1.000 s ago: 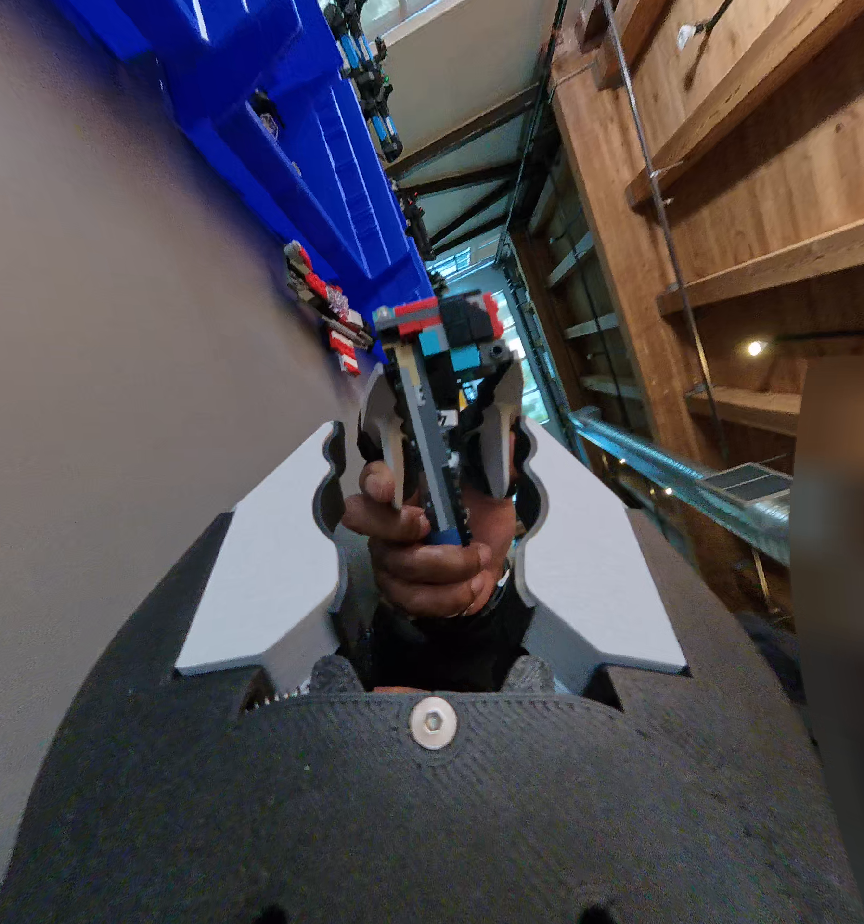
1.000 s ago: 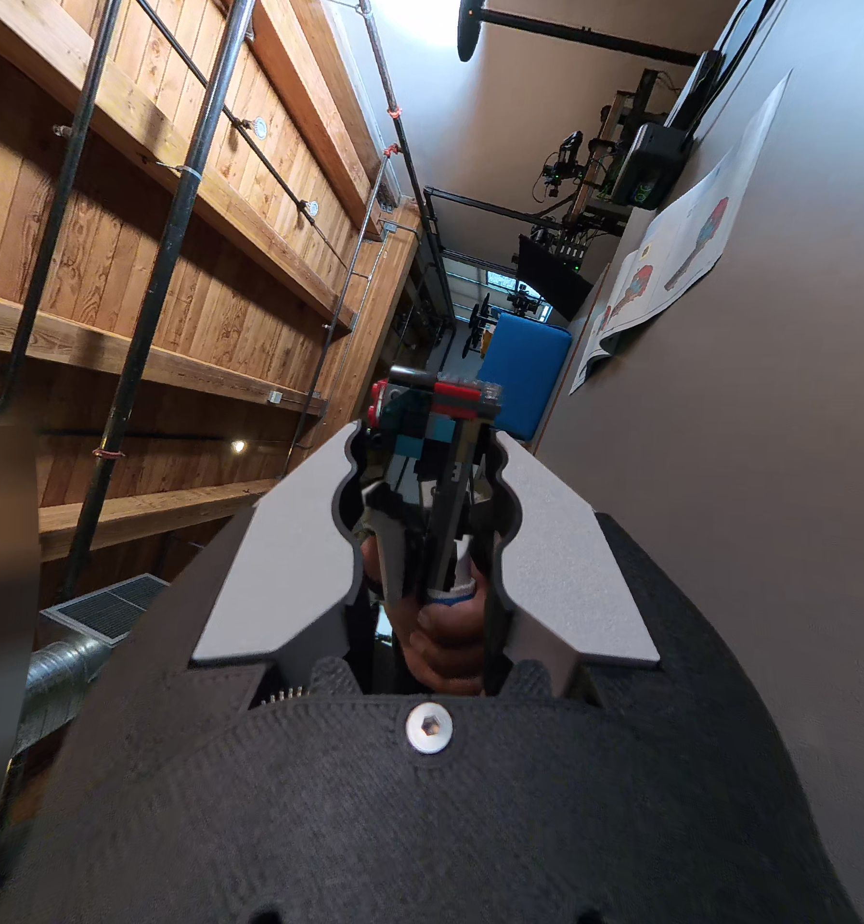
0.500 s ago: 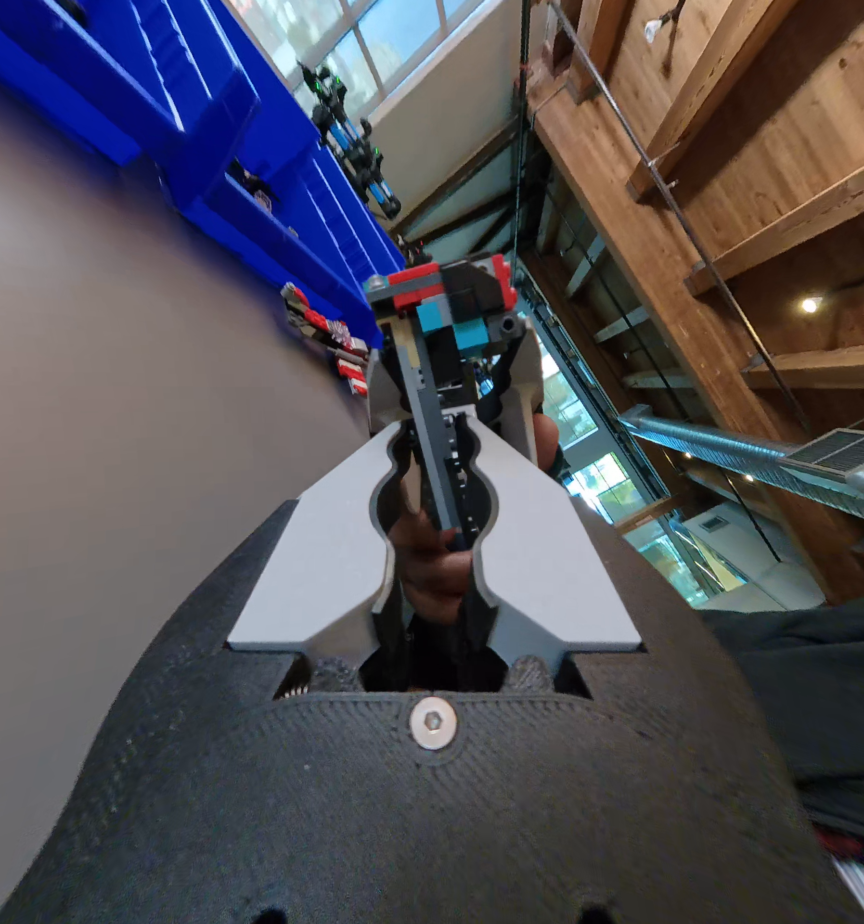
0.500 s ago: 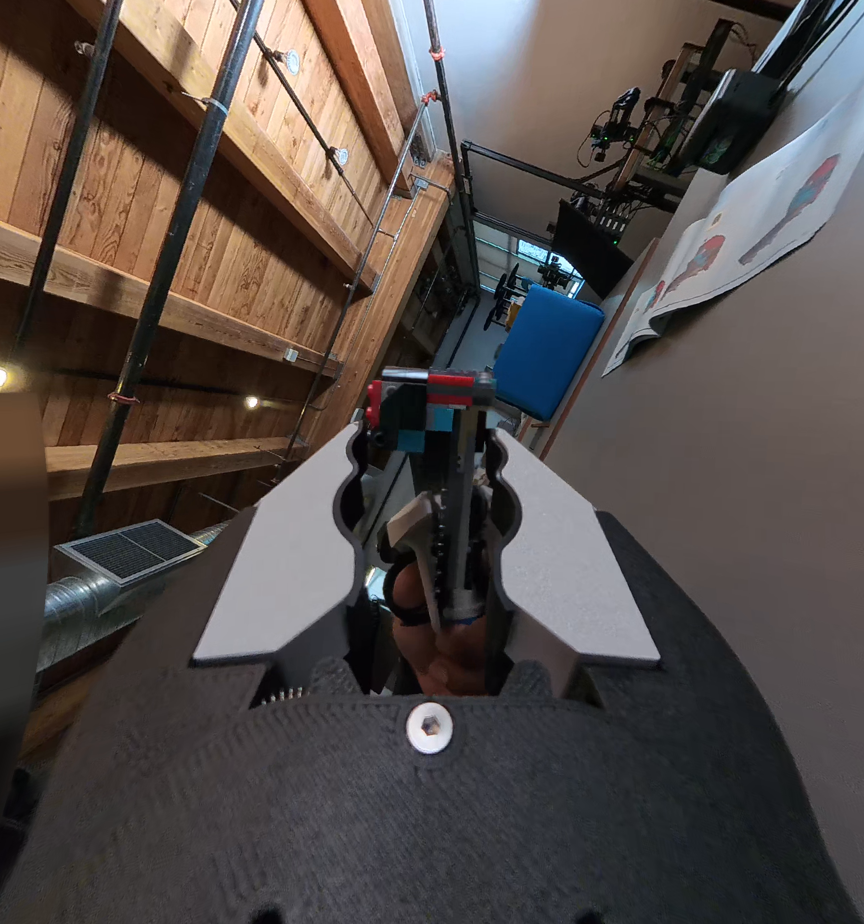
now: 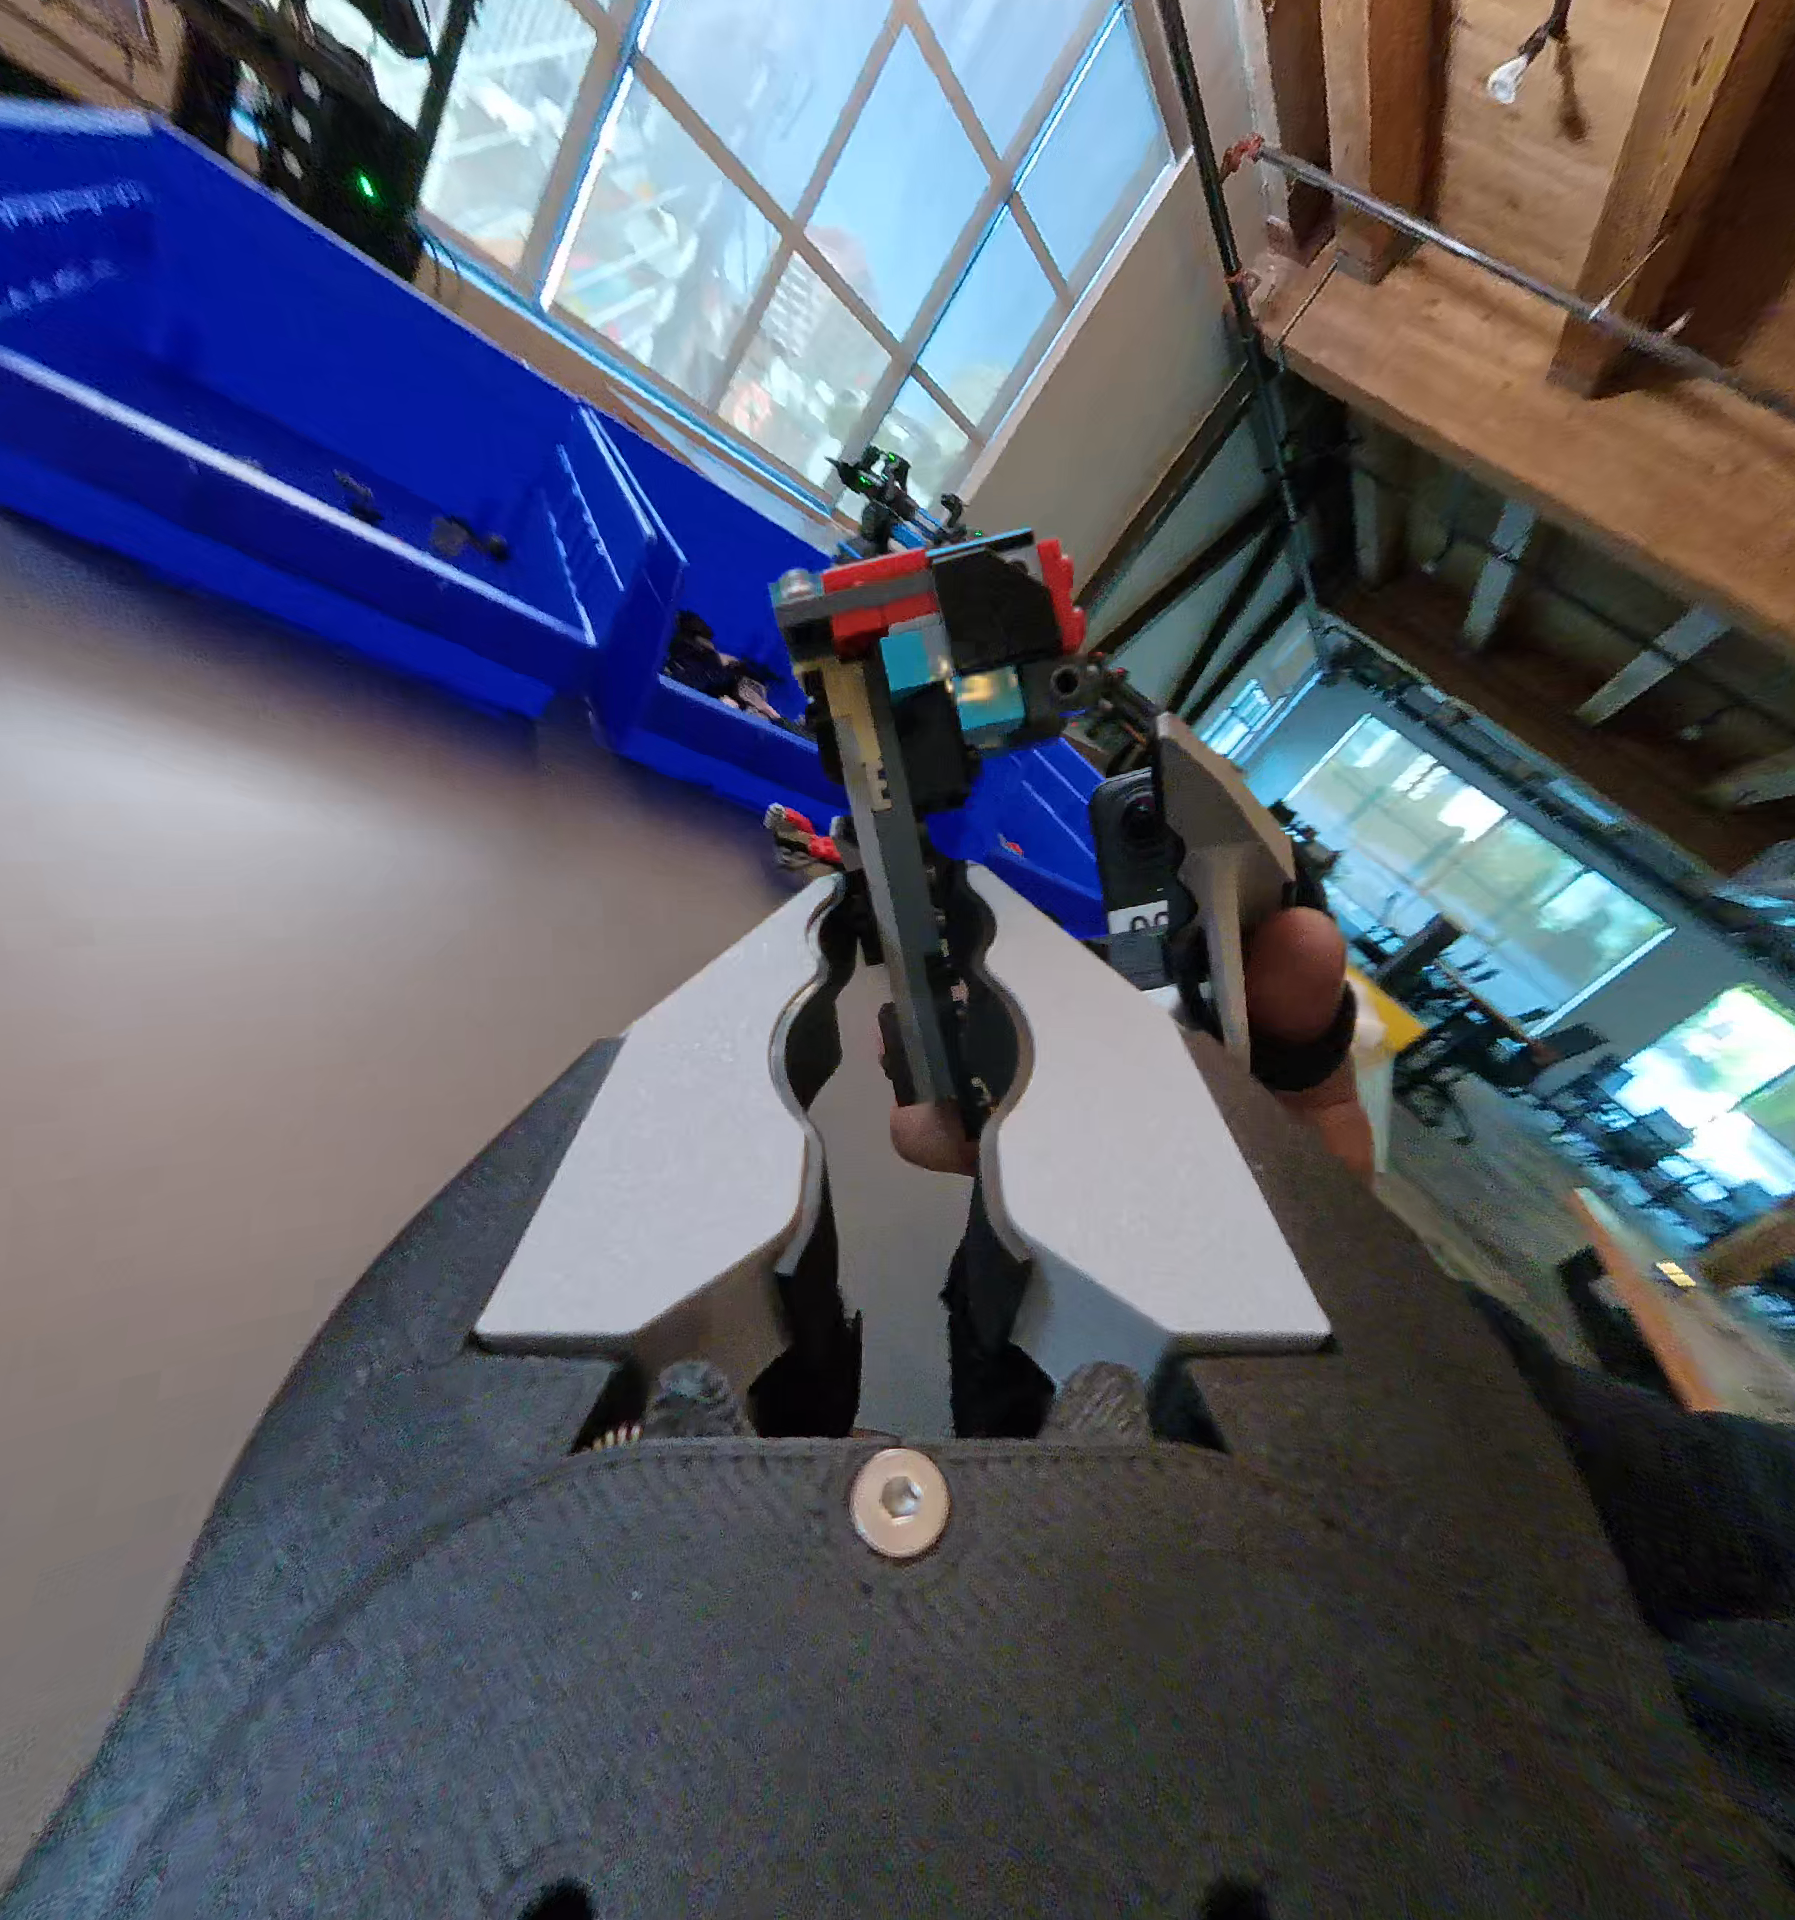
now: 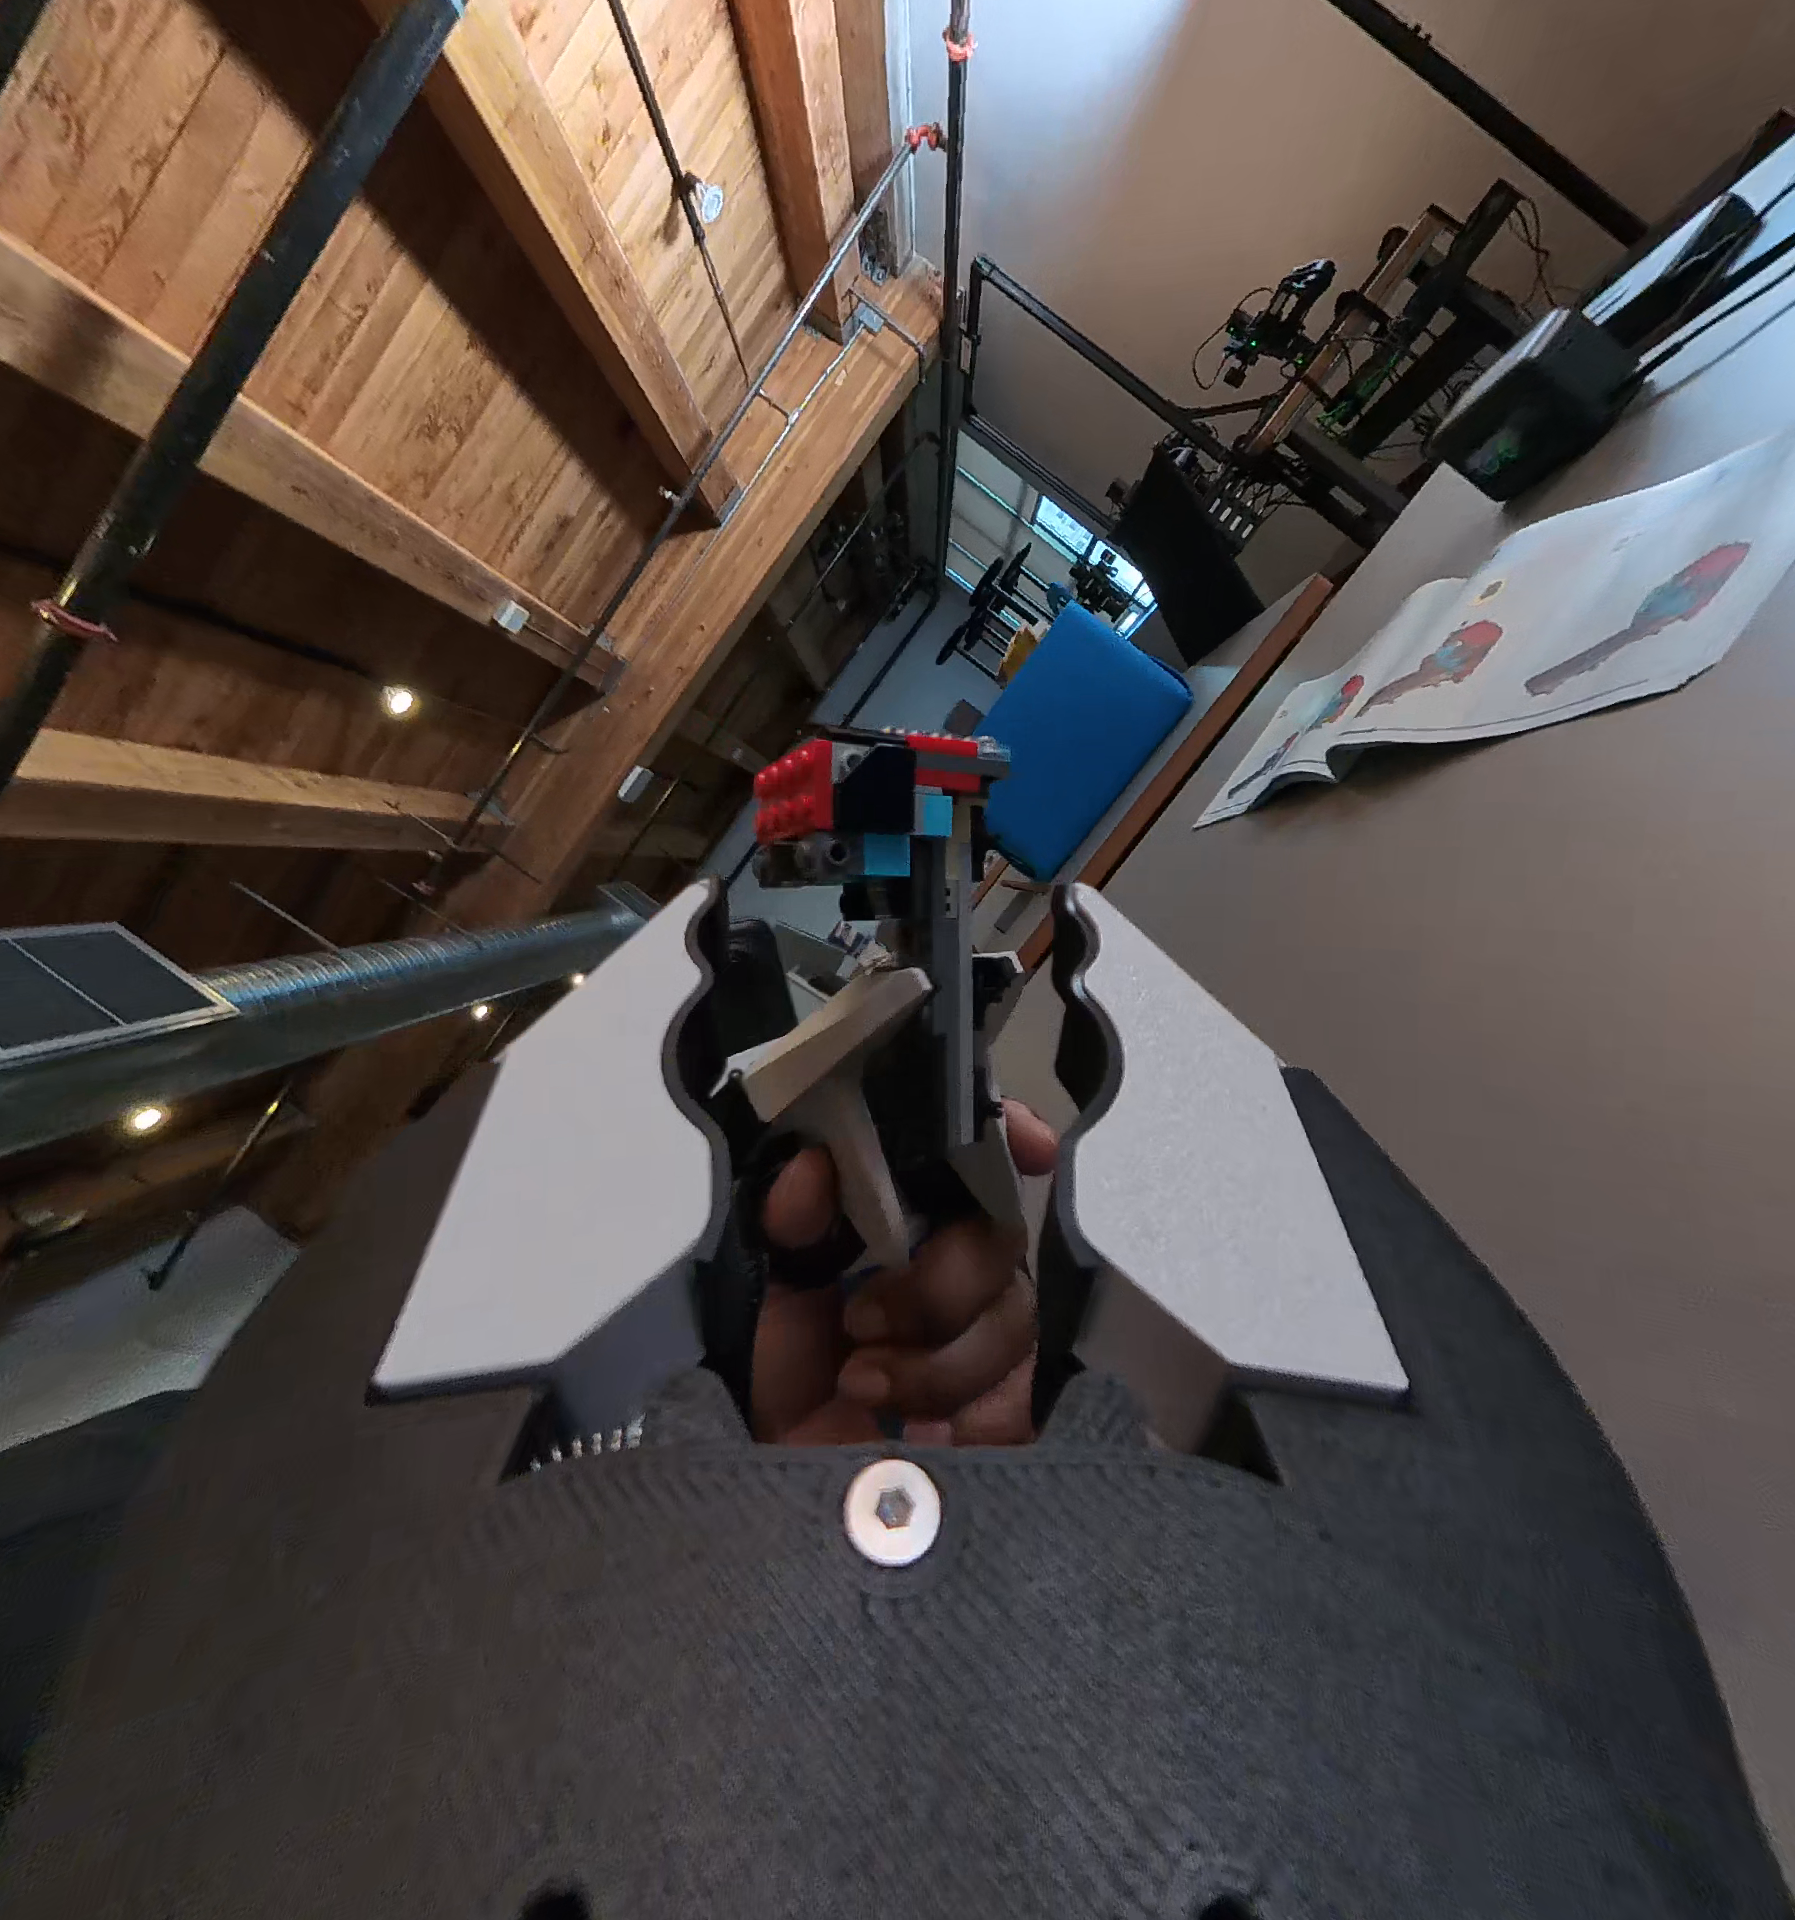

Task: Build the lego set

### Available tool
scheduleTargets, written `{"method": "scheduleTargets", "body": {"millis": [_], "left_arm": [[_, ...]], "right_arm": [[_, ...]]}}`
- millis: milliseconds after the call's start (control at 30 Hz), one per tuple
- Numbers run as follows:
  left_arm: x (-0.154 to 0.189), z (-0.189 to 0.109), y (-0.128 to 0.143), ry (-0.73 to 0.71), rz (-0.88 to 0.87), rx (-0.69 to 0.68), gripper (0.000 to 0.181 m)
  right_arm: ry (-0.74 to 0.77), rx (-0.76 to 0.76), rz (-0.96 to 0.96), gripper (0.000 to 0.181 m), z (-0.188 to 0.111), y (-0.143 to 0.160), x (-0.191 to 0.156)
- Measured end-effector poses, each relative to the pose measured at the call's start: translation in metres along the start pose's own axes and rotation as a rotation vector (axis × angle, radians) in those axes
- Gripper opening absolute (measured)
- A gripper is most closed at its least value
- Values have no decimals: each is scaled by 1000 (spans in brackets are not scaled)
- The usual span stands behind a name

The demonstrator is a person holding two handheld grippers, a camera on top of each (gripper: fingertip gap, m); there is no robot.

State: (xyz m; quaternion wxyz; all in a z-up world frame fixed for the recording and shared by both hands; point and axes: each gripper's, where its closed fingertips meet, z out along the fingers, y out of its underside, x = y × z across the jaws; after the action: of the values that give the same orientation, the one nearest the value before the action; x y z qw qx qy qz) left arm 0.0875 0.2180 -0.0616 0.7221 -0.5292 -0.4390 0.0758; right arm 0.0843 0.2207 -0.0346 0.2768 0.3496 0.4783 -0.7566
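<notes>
The lego model [image 5: 924,644] has a red, black, teal and grey head on a long dark grey shaft. My left gripper [image 5: 903,904] is shut on the shaft and holds the model in the air, head away from me. My right gripper [image 6: 888,904] is open, its fingers wide apart on either side of the shaft and not touching it. In the right wrist view the model [image 6: 872,800] stands between my fingers, with the left gripper [image 6: 914,1101] clamped on it beyond. The right gripper [image 5: 1215,904] shows to the right of the model in the left wrist view, with a hand behind it.
Blue bins [image 5: 249,416] with small parts line the far side of the grey table [image 5: 249,935]. A small red and grey lego piece [image 5: 799,831] lies near them. An open instruction booklet [image 6: 1495,665] and a black box [image 6: 1537,405] lie on the table. The grippers are tip to tip, or close to it.
My left gripper closed on the model's shaft. My right gripper, which held the shaft before, has opened and let go. Both views have tilted.
</notes>
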Motion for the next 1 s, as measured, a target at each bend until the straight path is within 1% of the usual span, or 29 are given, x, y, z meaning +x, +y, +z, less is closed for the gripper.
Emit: {"method": "scheduleTargets", "body": {"millis": [67,267,467,533,567,600,1000], "left_arm": [[2,-1,-1,-24,61,10,17],[13,1,2,-67,171,31,17],[15,2,3,-88,166,51,17],[14,2,4,-98,177,53,17],[14,2,5,-104,185,51,17],[13,3,6,-109,192,51,18],[7,3,8,-171,262,82,19]], "right_arm": [[-15,-4,-20,62,0,-1,-5],[-37,-31,-34,62,3,5,-12],[-63,-19,-8,59,3,7,-12],[-82,-5,6,53,3,7,-14],[-96,6,14,46,2,6,-15],[-98,16,22,45,2,6,-15],[-95,52,94,45,3,7,-9]]}}
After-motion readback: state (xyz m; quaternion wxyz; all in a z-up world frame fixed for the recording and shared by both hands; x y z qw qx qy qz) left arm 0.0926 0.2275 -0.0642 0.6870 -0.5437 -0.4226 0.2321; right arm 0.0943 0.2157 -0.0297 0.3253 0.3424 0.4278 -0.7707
